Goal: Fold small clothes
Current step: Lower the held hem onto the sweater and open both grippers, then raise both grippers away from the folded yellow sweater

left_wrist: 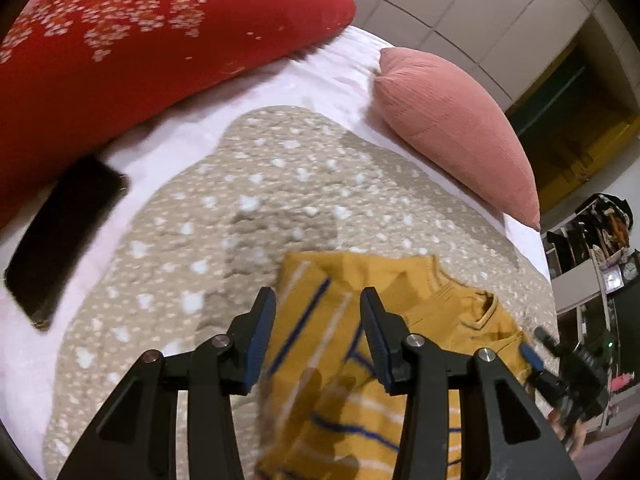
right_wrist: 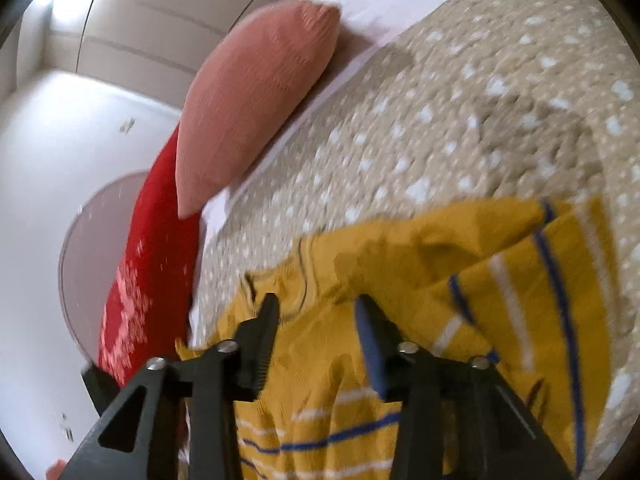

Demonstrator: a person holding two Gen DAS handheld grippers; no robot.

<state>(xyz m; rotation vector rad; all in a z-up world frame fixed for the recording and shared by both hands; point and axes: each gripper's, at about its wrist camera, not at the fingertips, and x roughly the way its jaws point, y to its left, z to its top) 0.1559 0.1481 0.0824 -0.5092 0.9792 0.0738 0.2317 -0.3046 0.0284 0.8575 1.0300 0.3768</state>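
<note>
A small mustard-yellow shirt [left_wrist: 340, 396] with blue and white stripes lies partly folded on a beige dotted blanket [left_wrist: 256, 208]. My left gripper [left_wrist: 318, 300] is open, its jaws apart over the shirt's folded striped edge, holding nothing. In the right wrist view the same shirt [right_wrist: 400, 360] lies crumpled with its collar near the left finger. My right gripper [right_wrist: 318, 304] is open over the collar area, empty. The right gripper's blue-padded tip also shows at the shirt's right edge in the left wrist view [left_wrist: 532, 354].
A large red floral pillow [left_wrist: 132, 40] and a pink cushion [left_wrist: 456, 128] lie at the head of the bed on a white sheet [left_wrist: 344, 76]. A black phone [left_wrist: 64, 236] rests on the sheet at left. Furniture stands past the bed's right edge.
</note>
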